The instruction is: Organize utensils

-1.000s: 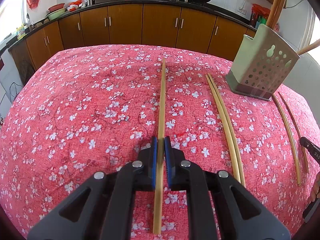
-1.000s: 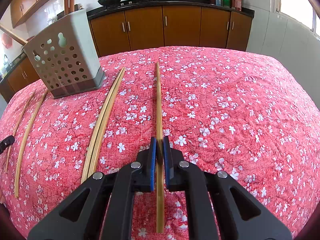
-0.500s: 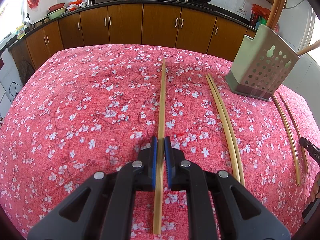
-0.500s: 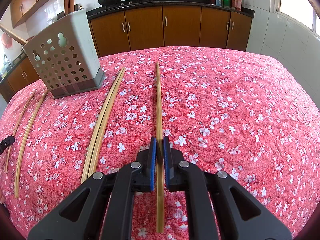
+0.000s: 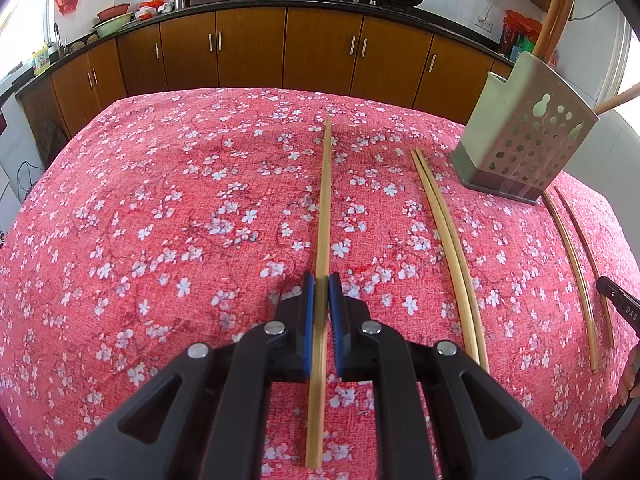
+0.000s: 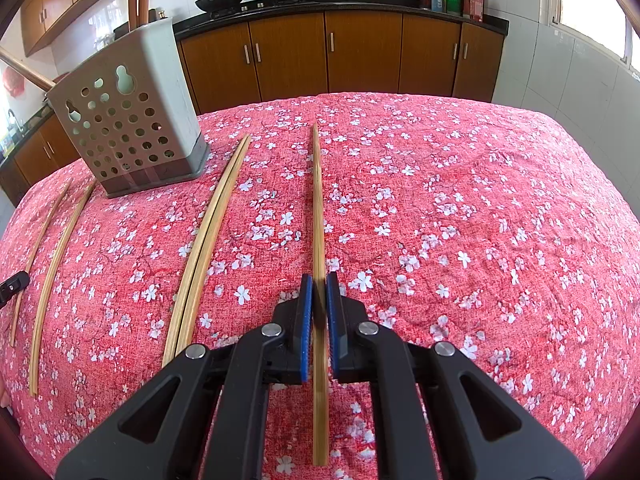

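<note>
The left gripper (image 5: 321, 286) was clenched on 1 chopstick (image 5: 325, 200), the right gripper (image 6: 318, 284) on another (image 6: 317, 200). Each stick's long axis ran straight ahead of its jaws over the red-clothed desk (image 5: 160, 220). The perforated holder (image 6: 132, 120) stood between the 2 hands, ahead of both; neither looked clearly nearer.

Red blossom cloth, pale bamboo, black and blue tools

The tablecloth (image 5: 168, 208) is red with small white and pale-pink blossoms; the chopstick (image 5: 323, 208) between the left gripper (image 5: 321, 284) tips and the chopstick (image 6: 318, 208) between the right gripper (image 6: 316, 280) tips are light tan bamboo. Both grippers are black with blue pads. The perforated utensil holder (image 6: 128, 120), left of the right gripper, is grey-green with a darker base; cabinets (image 6: 360, 52) beyond are brown.
</note>
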Demonstrator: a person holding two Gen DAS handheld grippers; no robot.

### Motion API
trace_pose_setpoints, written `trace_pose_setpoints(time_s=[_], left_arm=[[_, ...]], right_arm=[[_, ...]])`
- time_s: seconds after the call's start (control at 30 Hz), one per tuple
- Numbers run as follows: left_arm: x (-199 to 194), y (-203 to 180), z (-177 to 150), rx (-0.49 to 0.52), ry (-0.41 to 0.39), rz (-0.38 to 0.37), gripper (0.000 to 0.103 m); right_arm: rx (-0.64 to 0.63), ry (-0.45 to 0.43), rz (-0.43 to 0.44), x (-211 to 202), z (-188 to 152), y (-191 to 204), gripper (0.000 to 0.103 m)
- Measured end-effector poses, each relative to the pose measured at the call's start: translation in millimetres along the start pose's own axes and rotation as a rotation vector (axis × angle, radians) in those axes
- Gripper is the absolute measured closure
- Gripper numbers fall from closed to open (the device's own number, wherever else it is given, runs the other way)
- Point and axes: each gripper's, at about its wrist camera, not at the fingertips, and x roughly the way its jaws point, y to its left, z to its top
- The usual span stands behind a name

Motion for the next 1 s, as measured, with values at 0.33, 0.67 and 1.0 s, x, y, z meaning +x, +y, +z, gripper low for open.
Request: trace_pose_setpoints(time_s=[0.33, 0.67, 1.0], left_arm=[[0.0, 0.1, -0.4, -0.006, 0.000, -0.004, 0.091], [0.6, 0.4, -1.0, -0.005, 0.000, -0.004, 0.091], [-12.0, -13.2, -17.6, 0.073, 0.005, 0.021, 0.089]], right_arm=[[0.000, 0.000, 0.000, 0.3, 0.1, -0.3, 0.095], [0.000, 0.000, 0.000, 0.7, 0.1, 0.4, 0.094], [0.009, 0.002, 0.019, -9.9, -11.4, -5.4, 0.095]])
